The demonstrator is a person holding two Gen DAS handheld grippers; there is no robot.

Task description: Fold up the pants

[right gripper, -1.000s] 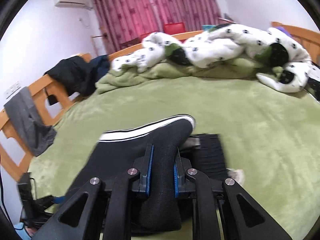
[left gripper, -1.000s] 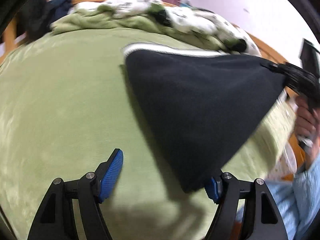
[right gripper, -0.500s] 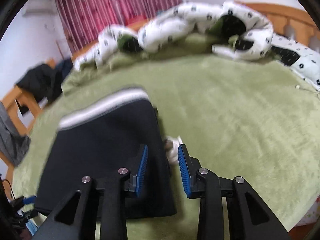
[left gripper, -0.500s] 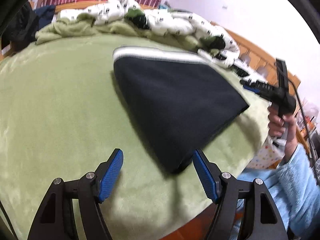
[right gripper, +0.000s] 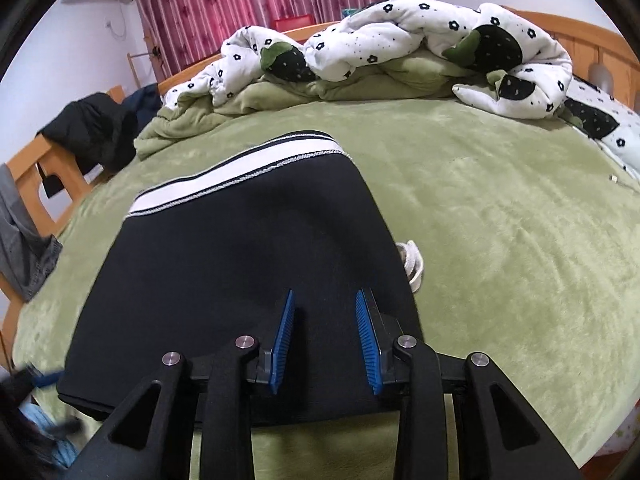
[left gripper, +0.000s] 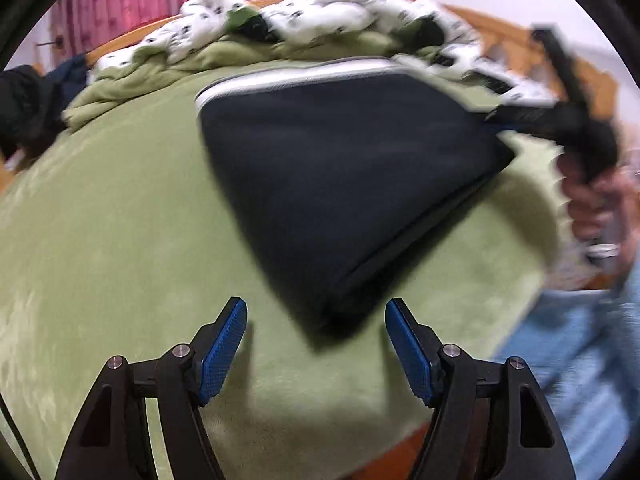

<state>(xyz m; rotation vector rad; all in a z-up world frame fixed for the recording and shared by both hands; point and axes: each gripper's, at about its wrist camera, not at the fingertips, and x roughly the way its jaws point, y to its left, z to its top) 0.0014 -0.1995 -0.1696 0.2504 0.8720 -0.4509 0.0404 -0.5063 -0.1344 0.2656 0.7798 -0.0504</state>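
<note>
I log the pants [right gripper: 240,264] as black with a white waistband edged in thin black stripes. Bed blanket [right gripper: 500,208]: plain olive green. Quilt [right gripper: 400,32]: white with small black flowers and dark strawberry prints. Curtains [right gripper: 248,4]: magenta, floral pattern. Both grippers' fingers [left gripper: 224,344] carry blue textured pads on black frames.

I see the pants [right gripper: 240,280] folded into a flat black block. Their white-striped waistband faces away from me.

Left gripper [left gripper: 316,326] jaws wide apart; right gripper [right gripper: 325,320] parted, holding nothing
</note>
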